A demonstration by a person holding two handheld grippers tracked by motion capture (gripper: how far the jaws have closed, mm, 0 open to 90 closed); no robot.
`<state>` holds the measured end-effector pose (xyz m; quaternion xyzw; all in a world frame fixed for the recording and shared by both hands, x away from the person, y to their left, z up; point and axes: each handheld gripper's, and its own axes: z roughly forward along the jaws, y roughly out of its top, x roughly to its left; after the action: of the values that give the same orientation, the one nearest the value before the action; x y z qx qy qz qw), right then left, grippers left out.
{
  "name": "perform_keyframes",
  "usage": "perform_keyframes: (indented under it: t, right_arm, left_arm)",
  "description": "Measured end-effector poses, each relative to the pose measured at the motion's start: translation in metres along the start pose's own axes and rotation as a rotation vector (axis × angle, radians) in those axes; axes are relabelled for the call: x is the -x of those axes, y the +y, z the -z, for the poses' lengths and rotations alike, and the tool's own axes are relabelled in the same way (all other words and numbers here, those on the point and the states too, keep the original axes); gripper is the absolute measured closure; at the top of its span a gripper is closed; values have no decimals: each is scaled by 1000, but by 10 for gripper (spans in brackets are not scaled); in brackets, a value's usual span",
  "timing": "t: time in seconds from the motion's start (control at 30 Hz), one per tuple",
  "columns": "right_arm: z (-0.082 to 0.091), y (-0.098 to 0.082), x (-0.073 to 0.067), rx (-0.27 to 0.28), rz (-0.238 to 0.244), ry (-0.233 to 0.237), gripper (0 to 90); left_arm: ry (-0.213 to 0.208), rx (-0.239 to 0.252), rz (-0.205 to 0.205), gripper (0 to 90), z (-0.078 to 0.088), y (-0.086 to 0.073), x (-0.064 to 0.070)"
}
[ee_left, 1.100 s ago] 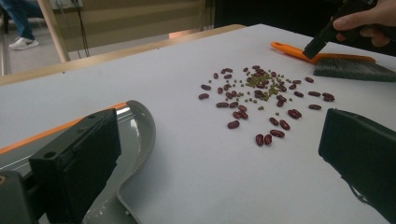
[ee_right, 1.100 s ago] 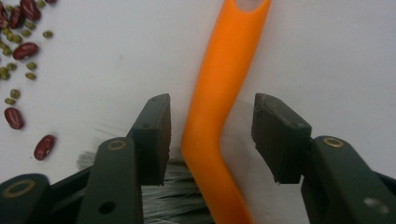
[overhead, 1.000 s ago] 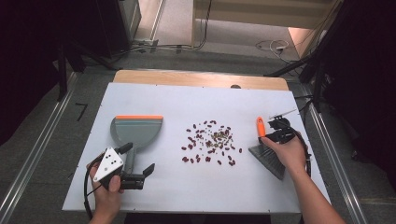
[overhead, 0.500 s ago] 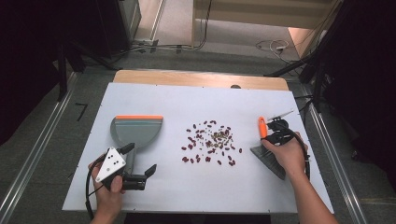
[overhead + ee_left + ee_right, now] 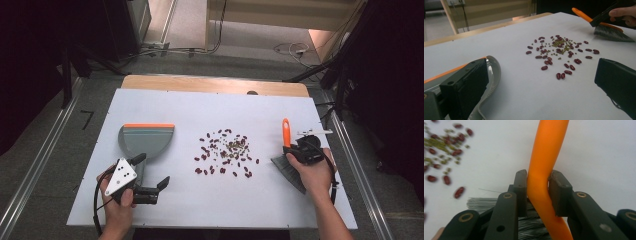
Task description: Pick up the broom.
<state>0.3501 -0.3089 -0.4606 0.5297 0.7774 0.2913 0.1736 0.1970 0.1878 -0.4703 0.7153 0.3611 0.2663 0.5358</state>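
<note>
White tabletop [image 5: 220, 115]: right gripper [image 5: 537, 192] pinches the brush [image 5: 286, 137] handle; sweeping hard could scatter beans [image 5: 225, 152] past the dustpan [image 5: 147, 140]; left gripper [image 5: 150, 187] gapes empty

In the right gripper view the brush [image 5: 544, 170] runs out past the top edge, so the tip of its orange handle is cut off, and the lower handle drops behind the jaws; the bristles show as a sliver between the jaw arms; the beans [image 5: 446, 147] at the left are smeared by blur, and several run off the left edge. In the left gripper view the dustpan [image 5: 491, 75] is mostly hidden behind the near jaw, with its pan cut by the left edge; the hand [image 5: 624, 15] on the brush is clipped at the right edge; in the high view the beans are too small to tell one kind from another.
</note>
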Motion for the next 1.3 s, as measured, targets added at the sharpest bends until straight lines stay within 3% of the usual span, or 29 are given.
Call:
perform_keyframes:
  t: [0.1, 0.3, 0.5, 0.9, 1.07, 1.2, 1.3]
  right_arm:
    - [15, -8, 3, 99, -11, 31, 682]
    - [40, -24, 5, 296, -24, 36, 685]
    - [59, -28, 5, 447, -65, 82, 688]
    - [87, -18, -31, 589, -23, 165, 687]
    - [88, -16, -51, 600, 6, 199, 687]
    - [88, -15, -68, 612, 32, 232, 687]
    - [89, -13, -81, 615, 50, 256, 687]
  left_arm:
    - [-3, 5, -7, 1, 0, 2, 3]
    - [-13, 15, -28, 1, -1, 6, 10]
    - [-21, 32, -40, 1, -4, 10, 15]
    - [-57, 66, -48, 0, -7, 19, 28]
    - [-92, 81, -54, 15, -15, 24, 39]
    - [-134, 97, -37, 15, -19, 28, 47]
    - [-142, 103, -33, 20, -21, 32, 50]
